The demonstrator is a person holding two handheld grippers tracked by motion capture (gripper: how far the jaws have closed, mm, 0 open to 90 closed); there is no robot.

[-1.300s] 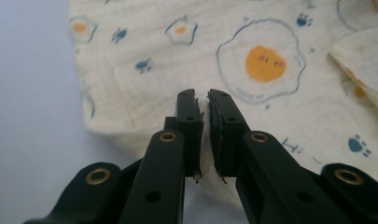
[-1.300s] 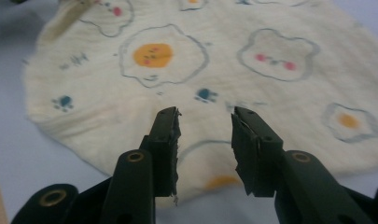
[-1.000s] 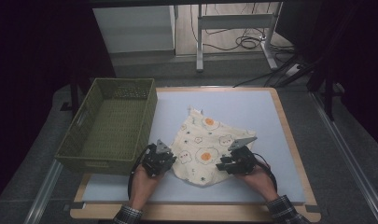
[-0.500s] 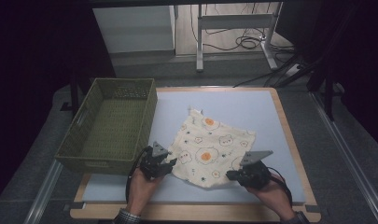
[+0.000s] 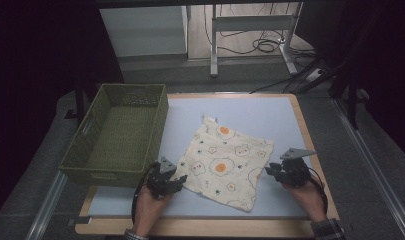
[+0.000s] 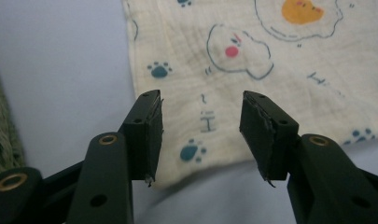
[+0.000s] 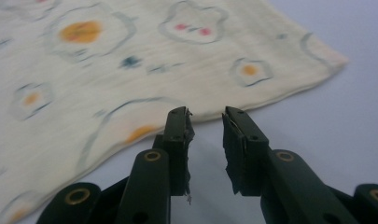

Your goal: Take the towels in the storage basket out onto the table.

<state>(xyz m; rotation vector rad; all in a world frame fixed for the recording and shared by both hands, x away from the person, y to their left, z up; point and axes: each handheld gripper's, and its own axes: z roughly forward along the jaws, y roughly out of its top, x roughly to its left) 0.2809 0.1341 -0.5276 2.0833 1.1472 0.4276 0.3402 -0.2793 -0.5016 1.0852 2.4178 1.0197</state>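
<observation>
1. Table (image 5: 270, 112): a pale blue mat on a wooden board. The cloth (image 5: 225, 165), cream with a fried-egg print, lay spread nearly flat at the middle of the mat, turned so that its corners pointed toward and away from the person. It touched nothing but the mat.
2. Basket (image 5: 120, 135): green, woven, standing on the left part of the table, close to the cloth's left corner yet apart from it. Judged to be where the cloth ends up.
3. Left gripper (image 5: 176, 176): at the cloth's left corner. In the left gripper view (image 6: 200, 135) the jaws stood about half apart and had just been opening; the corner lay on the mat between them, the pads clear of it. Nothing was held.
4. Right gripper (image 5: 276, 170): just off the cloth's right edge. In the right gripper view (image 7: 206, 140) the jaws stood a narrow gap apart, having closed and then opened again, over bare mat just short of the hem. Nothing was held.
5. Step in hand, as judged: flattening done, next grasp pending. To do it well, each lower jaw should slide under one layer of hem, low and level, before closing.
6. Risk noted: a pinch from above would bunch the thin fabric or push it away. Both corners should lift together, so the cloth stays taut and does not drag against the basket wall.
</observation>
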